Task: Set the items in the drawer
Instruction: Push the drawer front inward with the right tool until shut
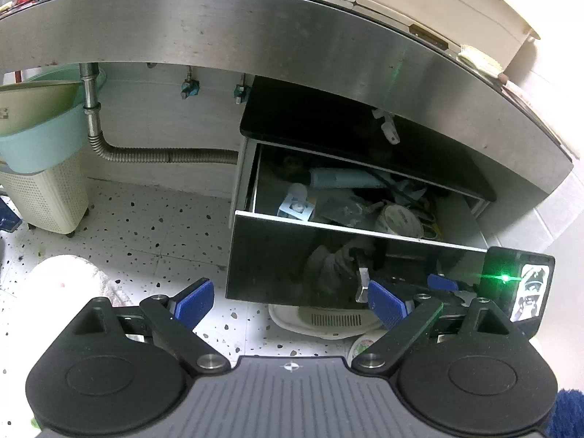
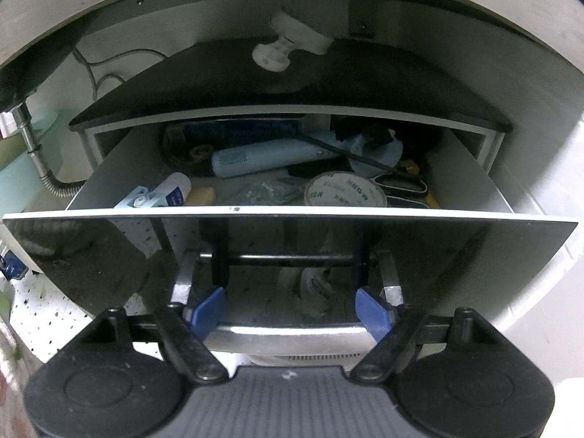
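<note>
The right gripper (image 2: 292, 308) stands wide, its blue pads either side of the metal bar handle (image 2: 292, 332) without pressing it. Just ahead is the pulled-out glossy black-fronted drawer (image 2: 91, 255), holding a tape roll (image 2: 345, 191) and pale blue tube (image 2: 270, 158). The left gripper (image 1: 290, 301) is wide too, empty, with the drawer (image 1: 292, 252) ahead to its right.

The drawer (image 2: 288, 215) stands pulled out, so you can go in from above, but the dark panel (image 2: 292, 84) overhangs its back half and the counter edge (image 1: 255, 29) sits above that. Inside, the floor is crowded: a tape roll (image 2: 345, 191) at front right, a blue device (image 2: 262, 157) across the middle, a tube (image 2: 171, 189) at front left. Left of the drawer, the floor (image 1: 146, 230) lies open up to the basket (image 1: 47, 197) and hose (image 1: 164, 155)
</note>
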`<state>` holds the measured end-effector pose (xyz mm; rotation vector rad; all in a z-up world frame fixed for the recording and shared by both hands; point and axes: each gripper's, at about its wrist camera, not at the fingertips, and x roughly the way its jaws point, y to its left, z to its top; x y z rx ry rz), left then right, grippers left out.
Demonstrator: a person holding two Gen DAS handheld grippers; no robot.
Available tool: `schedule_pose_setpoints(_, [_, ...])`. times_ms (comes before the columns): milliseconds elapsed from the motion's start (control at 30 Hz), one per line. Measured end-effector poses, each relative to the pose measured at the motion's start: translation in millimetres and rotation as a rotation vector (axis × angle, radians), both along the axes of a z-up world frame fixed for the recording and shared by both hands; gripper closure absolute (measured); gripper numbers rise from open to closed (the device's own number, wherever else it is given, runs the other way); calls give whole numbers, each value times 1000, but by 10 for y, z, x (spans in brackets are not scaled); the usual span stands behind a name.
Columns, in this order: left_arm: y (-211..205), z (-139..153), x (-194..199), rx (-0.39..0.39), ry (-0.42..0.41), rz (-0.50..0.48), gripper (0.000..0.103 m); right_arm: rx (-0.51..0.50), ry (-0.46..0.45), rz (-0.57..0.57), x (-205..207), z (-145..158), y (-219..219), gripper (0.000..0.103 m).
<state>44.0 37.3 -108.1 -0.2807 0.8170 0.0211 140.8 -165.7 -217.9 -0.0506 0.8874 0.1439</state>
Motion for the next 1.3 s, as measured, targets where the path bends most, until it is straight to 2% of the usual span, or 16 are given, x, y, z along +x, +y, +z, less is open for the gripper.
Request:
schedule_pose_setpoints(233, [-3,-1,-17,-1,-1,-6,11,1,-4,0,-124,11,5,23])
schedule_pose_setpoints(267, [-1,-3,-16,-3,1,-6,11,1,-2,2,-20,16,18,23])
schedule_pose_setpoints(1300, [-4,-22,-18,0,13,-6,11,5,-12,2,-28,0,-3,23])
